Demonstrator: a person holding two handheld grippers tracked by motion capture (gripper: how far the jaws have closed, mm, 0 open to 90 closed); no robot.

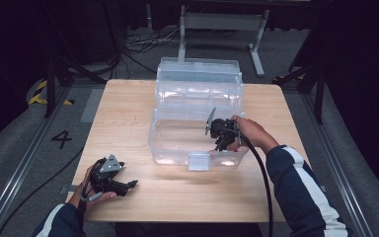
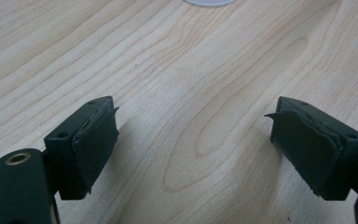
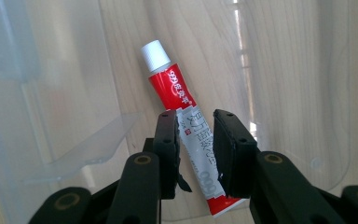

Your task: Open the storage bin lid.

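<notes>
One red-and-white tube (image 3: 186, 126) between right claw (image 3: 196, 154) pads, inside clear box (image 1: 177, 148).

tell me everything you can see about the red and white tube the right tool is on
The tube is a small squeeze tube, glossy like soft plastic or foil, with a white screw cap at its upper end, a red shoulder, a white middle with printed lettering and a red crimped bottom end. It slants, cap pointing away from the camera. The right tool has its jaws closed on the white middle. It sits inside the open clear plastic box on the wooden table.
</notes>
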